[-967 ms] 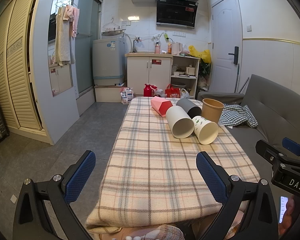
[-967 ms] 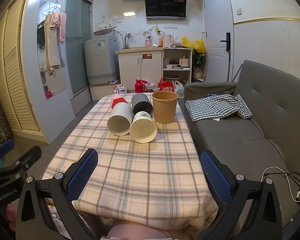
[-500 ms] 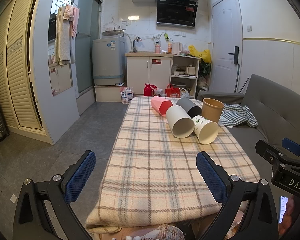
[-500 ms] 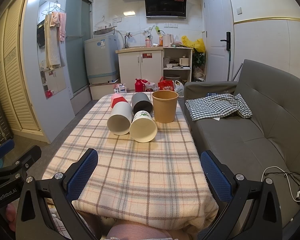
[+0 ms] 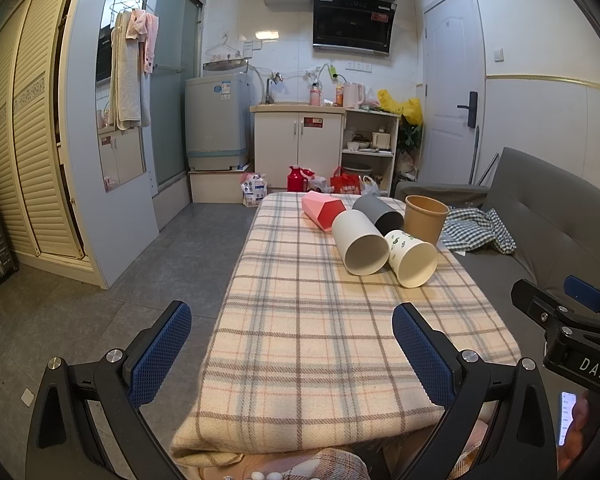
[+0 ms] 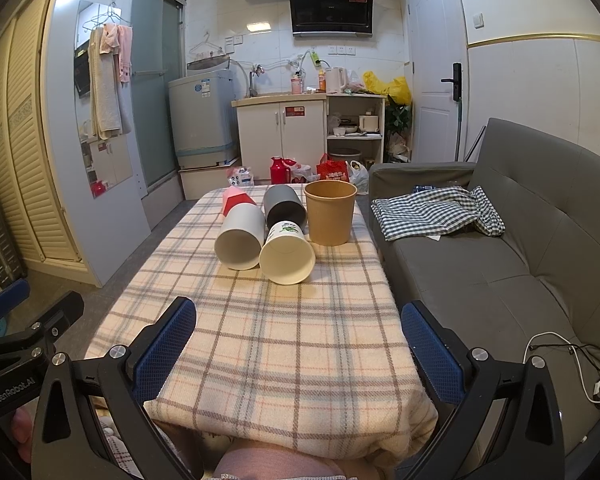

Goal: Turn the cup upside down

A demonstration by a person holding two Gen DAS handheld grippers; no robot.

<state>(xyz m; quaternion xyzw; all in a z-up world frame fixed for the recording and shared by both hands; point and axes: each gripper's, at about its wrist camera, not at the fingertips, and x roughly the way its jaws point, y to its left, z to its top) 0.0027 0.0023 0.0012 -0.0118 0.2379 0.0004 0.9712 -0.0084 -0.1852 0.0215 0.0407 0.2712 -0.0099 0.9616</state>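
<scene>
Right wrist view: nothing moved since a second ago; both grippers, left gripper [image 5: 292,344] and right gripper [image 6: 300,340], jaws wide open, empty, well short of brown cup [image 6: 331,212] standing upright on tabletop [image 6: 284,344]. Flip not started.

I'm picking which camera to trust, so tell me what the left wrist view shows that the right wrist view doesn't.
Only the left wrist view shows a phone screen held at its lower right corner.

Only the right wrist view shows the white cable lying on the grey sofa seat, and the whole blue-and-white checked cloth spread out.

Both show the plaid-covered table with the upright brown paper cup and four cups on their sides: white, leaf-printed, dark grey and pink hexagonal. Both grippers, left and right, are open and empty.
</scene>
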